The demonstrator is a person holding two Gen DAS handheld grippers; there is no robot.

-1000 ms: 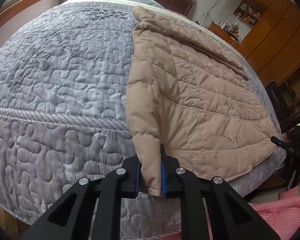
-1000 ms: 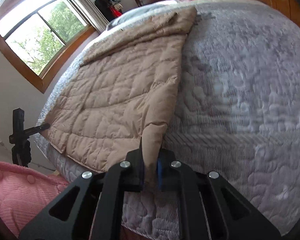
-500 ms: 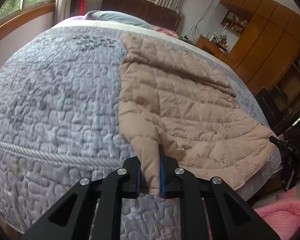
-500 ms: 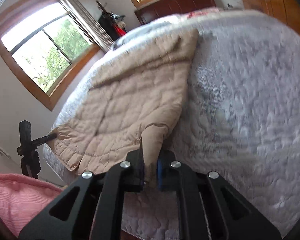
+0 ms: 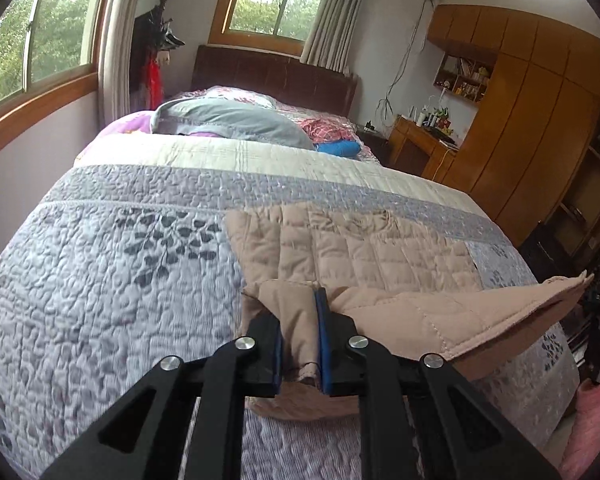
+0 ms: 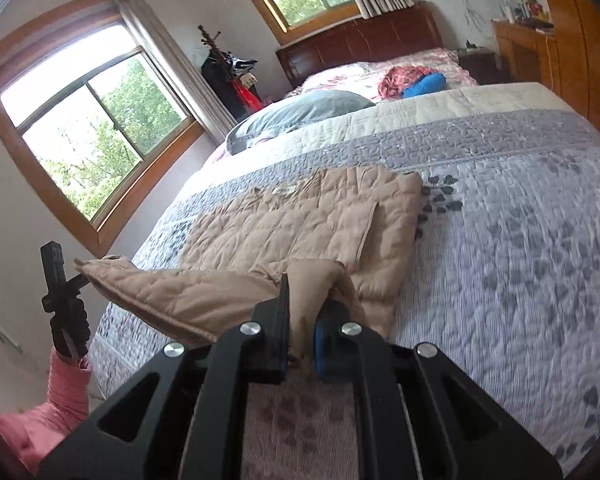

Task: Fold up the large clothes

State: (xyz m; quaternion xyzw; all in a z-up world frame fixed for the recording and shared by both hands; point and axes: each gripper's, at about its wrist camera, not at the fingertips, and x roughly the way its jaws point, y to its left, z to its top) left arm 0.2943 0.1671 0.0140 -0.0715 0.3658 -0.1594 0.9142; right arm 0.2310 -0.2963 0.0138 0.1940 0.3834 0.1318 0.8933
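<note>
While lifted off the bed (image 5: 100,280) by its near hem, lay half-raised across the grey quilt, the tan quilted coat (image 5: 380,252), far part flat, near edge hanging in the air. Left tongs (image 5: 300,340): nearly closed, clamped on a bunched corner of the hem, fabric pinched between the blue pads. Right tongs (image 6: 302,340): likewise pressed almost shut on the other hem corner of the coat (image 6: 300,216). Step in hand, by the look of it: carrying the bottom edge up and over toward the collar for a crosswise fold. Next move called for: both corners kept level and taut, taken forward to the far edge, lowered there together, then released. Against a second earlier: hem no longer flat at the bed's near edge but raised and brought forward; headboard, pillow and windows now in sight; grips unchanged.
</note>
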